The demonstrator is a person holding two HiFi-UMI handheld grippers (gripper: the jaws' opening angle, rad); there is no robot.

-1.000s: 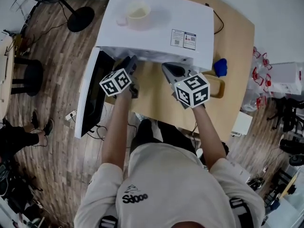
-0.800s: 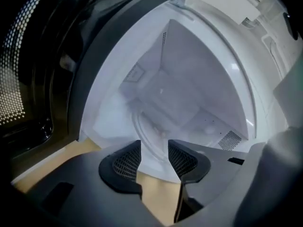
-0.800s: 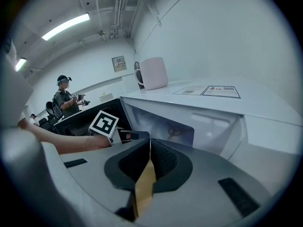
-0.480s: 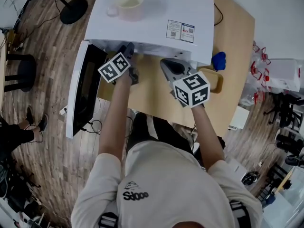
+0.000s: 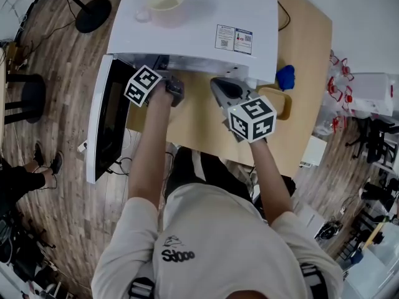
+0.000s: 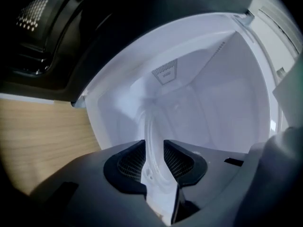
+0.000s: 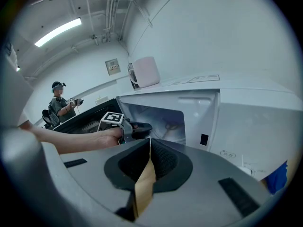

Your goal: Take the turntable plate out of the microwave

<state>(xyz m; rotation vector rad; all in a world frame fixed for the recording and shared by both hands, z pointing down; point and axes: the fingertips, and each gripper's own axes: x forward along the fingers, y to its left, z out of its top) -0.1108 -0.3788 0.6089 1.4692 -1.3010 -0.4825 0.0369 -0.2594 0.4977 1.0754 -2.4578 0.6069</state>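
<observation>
The white microwave [image 5: 187,30] stands on the wooden table with its door [image 5: 106,126] swung open to the left. My left gripper [image 5: 165,73] reaches into the cavity, rolled onto its side. In the left gripper view the clear glass turntable plate [image 6: 150,124] shows edge-on, and its rim lies between the jaws of my left gripper [image 6: 155,148]. Those jaws are closing, and I see no pad pressing on the glass. My right gripper [image 5: 219,87] hovers over the table in front of the microwave's control side. In its own view my right gripper [image 7: 149,145] is shut with nothing in it.
A pale cup [image 5: 163,5] sits on the microwave's top. A blue object [image 5: 285,76] and a tan tray [image 5: 278,103] lie on the table [image 5: 199,120] at the right. The right gripper view shows a person [image 7: 59,100] standing far off.
My left gripper has gone forward into the microwave's opening and rolled over. The right gripper has barely shifted.
</observation>
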